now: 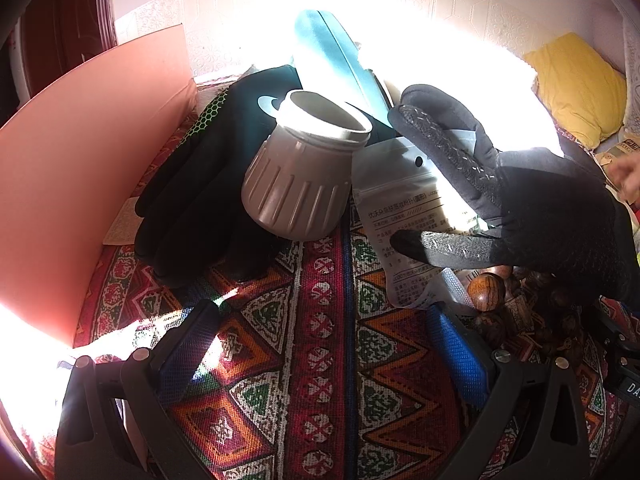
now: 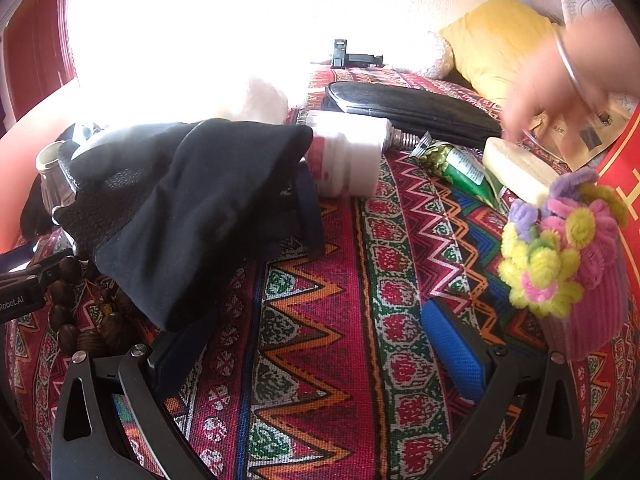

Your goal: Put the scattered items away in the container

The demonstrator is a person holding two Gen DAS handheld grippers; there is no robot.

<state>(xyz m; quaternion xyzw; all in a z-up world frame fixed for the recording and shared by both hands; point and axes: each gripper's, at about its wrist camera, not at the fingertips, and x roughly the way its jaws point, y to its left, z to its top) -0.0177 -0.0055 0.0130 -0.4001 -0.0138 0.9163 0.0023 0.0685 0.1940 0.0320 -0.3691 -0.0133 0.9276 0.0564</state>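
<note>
In the left wrist view, a grey ribbed jar [image 1: 300, 172] lies tilted on a black glove [image 1: 200, 184], beside a silver zip pouch [image 1: 404, 216] and a teal case [image 1: 340, 60]. A second black glove [image 1: 520, 200] hangs at the right over wooden beads [image 1: 486, 290]. My left gripper [image 1: 324, 344] is open and empty above the patterned cloth. In the right wrist view, my right gripper [image 2: 316, 344] is open. The black glove [image 2: 192, 216] drapes over its left finger. A white bottle [image 2: 348, 156], a green tube [image 2: 464, 168] and a cream bar [image 2: 516, 172] lie beyond.
A pink board [image 1: 80, 168] stands at the left. A pink knitted piece with pipe-cleaner flowers [image 2: 568, 256], a black case [image 2: 408, 108], a yellow pillow [image 2: 500, 40] and a person's bare hand [image 2: 560, 84] are at the right. Wooden beads [image 2: 80, 320] lie at the left.
</note>
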